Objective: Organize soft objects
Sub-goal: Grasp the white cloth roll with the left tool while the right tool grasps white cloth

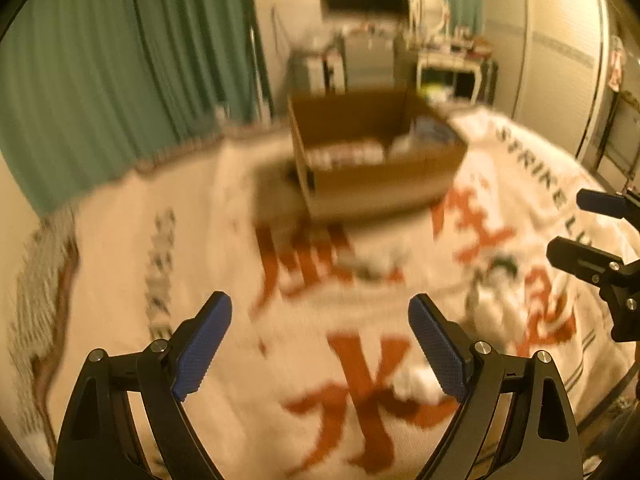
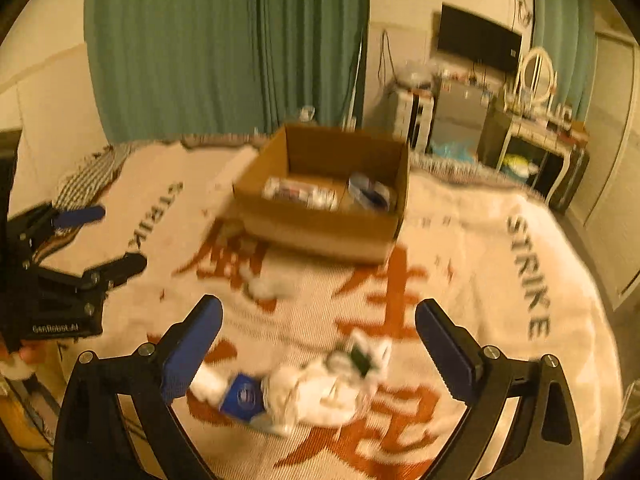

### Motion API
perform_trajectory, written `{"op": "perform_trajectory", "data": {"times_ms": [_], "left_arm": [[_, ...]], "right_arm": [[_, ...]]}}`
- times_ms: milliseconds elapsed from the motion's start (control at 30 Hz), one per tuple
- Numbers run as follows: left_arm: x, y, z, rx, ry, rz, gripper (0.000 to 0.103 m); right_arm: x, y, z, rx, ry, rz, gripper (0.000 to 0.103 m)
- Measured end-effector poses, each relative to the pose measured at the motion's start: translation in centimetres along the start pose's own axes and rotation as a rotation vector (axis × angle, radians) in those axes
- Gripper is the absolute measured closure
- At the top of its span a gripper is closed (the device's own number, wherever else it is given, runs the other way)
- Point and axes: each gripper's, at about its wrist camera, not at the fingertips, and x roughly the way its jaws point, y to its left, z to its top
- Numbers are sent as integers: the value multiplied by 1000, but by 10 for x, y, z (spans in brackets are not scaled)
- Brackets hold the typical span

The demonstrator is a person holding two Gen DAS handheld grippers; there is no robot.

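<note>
Soft toy point(image 2: 312, 388) lies loose on the blanket point(image 2: 480, 240), awaiting pickup.
Right claw point(image 2: 319, 340) hangs spread above it; left claw point(image 1: 320, 344) spread, empty; cardboard box point(image 2: 320, 236) nearby, presumably its destination.

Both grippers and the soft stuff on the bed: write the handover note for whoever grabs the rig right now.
Left gripper: open, empty, above the blanket.
Right gripper: open, empty, over the white plush toy lying on the blanket.
Cardboard box: on the bed beyond, already holding a few items, too blurred to name.
Left: the plush toy, plus a small white soft item nearer the box. Likely next: close the right gripper on the plush.
</note>
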Motion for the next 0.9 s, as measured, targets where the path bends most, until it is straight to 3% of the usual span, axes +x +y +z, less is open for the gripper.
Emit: {"op": "perform_trajectory", "data": {"times_ms": [133, 200, 433, 500, 667, 800, 900], "left_arm": [[18, -5, -17, -47, 64, -8, 12], [25, -6, -22, -85, 105, -19, 12], [32, -13, -42, -135, 169, -130, 12], [34, -21, -47, -122, 188, -163, 12], [41, -39, -55, -56, 212, -200, 14], [53, -50, -61, -18, 222, -210, 14], [62, -54, -64, -4, 236, -234, 28]], "right_arm": [[29, 5, -21, -12, 110, 34, 12], [40, 5, -31, -21, 143, 36, 22], [76, 5, -60, -31, 287, 78, 42], [81, 2, -63, -19, 307, 90, 65], [75, -2, -55, -24, 281, 98, 85], [70, -7, -48, -14, 260, 103, 87], [70, -10, -45, -3, 261, 105, 88]]}}
